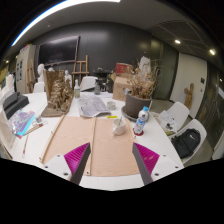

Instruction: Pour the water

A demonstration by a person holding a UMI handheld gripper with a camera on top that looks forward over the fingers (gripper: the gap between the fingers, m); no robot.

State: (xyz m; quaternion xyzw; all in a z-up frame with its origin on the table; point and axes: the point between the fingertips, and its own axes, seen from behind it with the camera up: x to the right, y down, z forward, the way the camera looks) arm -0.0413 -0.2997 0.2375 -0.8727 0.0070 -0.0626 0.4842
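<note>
A clear plastic water bottle with a blue label and a red cap stands on the white table, beyond my right finger. Just left of it a small white cup-like thing rests at the far edge of the tan board. My gripper hovers over the near part of that board. Its fingers stand wide apart, with magenta pads on their inner faces and nothing between them. Both bottle and cup lie well ahead of the fingertips.
A dark pot of dried plants stands behind the bottle. Papers lie mid-table, and a wooden figure stands at the left. Chairs flank the table's right side. A book and pencil lie at the left.
</note>
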